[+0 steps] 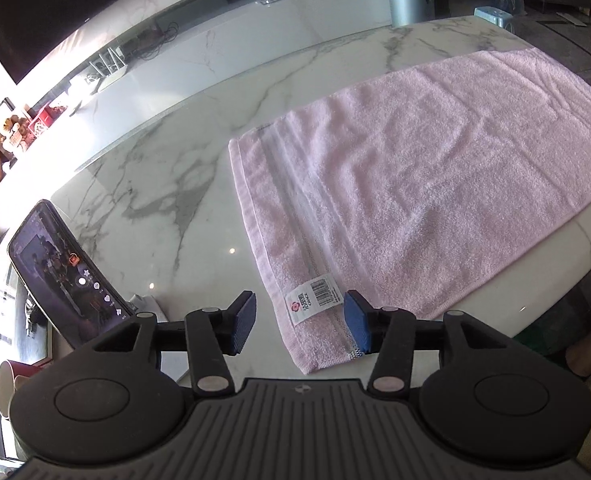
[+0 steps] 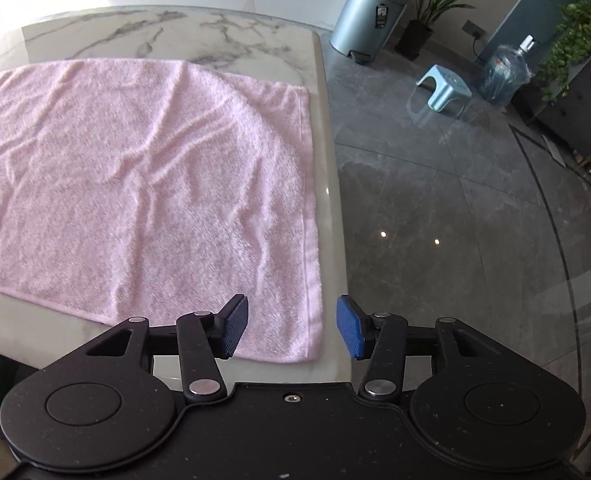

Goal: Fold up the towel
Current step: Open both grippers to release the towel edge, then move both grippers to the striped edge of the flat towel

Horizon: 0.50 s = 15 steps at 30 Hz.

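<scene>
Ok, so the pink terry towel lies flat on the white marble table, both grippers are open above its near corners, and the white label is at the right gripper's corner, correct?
Not quite. The white label sits at the left gripper's corner, as the left wrist view shows. The rest holds: the pink terry towel lies flat on the white marble table, and the right gripper is open too, with nothing between its pads.

From the left gripper's camera the pink towel (image 1: 435, 184) runs out past the right edge, and from the right one it is cut off at the left, so neither view shows it whole. The print on its white label (image 1: 315, 296) is too small to read. The phone (image 1: 59, 272) screen is dim and blurred.
</scene>
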Each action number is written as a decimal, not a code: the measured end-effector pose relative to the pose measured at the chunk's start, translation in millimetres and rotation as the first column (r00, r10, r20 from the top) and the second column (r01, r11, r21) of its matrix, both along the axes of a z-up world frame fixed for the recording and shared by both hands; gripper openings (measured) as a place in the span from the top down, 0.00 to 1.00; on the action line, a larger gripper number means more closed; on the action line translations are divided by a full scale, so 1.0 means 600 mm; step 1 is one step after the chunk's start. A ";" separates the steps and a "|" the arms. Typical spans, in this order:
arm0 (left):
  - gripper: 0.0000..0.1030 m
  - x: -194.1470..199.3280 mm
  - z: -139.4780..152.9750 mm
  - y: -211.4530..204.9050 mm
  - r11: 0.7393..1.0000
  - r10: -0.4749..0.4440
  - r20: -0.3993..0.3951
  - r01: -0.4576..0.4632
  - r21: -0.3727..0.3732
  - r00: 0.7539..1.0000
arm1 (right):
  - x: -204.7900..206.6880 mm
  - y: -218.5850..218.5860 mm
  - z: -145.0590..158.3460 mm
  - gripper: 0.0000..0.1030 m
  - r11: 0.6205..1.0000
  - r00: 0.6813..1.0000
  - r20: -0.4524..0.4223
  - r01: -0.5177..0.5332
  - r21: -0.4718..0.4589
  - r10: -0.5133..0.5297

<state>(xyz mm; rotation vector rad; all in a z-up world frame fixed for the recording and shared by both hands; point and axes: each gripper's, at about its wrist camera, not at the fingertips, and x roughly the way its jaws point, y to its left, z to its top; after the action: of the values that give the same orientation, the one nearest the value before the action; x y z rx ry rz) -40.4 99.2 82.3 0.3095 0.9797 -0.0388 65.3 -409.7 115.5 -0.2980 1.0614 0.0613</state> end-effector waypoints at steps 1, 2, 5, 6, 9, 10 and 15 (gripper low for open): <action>0.54 0.001 0.001 0.003 1.000 0.012 0.004 -0.012 -0.010 1.000 | -0.004 0.009 0.010 0.50 1.000 1.000 0.012 -0.014 0.025 0.014; 0.54 0.003 0.001 0.007 1.000 0.022 0.007 -0.021 -0.017 1.000 | -0.013 0.020 0.029 0.48 0.998 0.999 0.025 -0.033 0.050 0.032; 0.54 0.009 -0.001 0.015 0.997 0.065 0.014 -0.065 -0.042 0.998 | -0.031 0.066 0.055 0.45 0.991 0.995 0.059 -0.088 0.106 0.082; 0.54 0.012 -0.001 0.016 0.996 0.070 0.015 -0.069 -0.055 0.997 | -0.033 0.087 0.060 0.45 0.986 0.993 0.072 -0.106 0.128 0.097; 0.54 0.021 -0.003 0.020 0.994 0.075 0.019 -0.073 -0.077 0.997 | -0.052 0.126 0.065 0.45 0.981 0.990 0.101 -0.115 0.154 0.100; 0.54 0.024 -0.004 0.021 0.995 0.070 0.020 -0.069 -0.075 0.997 | -0.058 0.140 0.065 0.45 0.981 0.989 0.112 -0.113 0.160 0.096; 0.54 0.051 -0.005 0.024 0.998 0.011 0.018 -0.010 -0.063 1.000 | -0.079 0.219 0.030 0.45 0.967 0.988 0.139 -0.097 0.235 0.065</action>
<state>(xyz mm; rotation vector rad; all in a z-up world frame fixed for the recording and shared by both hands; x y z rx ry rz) -9.6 113.6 79.5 0.2463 0.9603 -0.0576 17.7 -278.4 133.4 -0.1226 0.9005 0.2399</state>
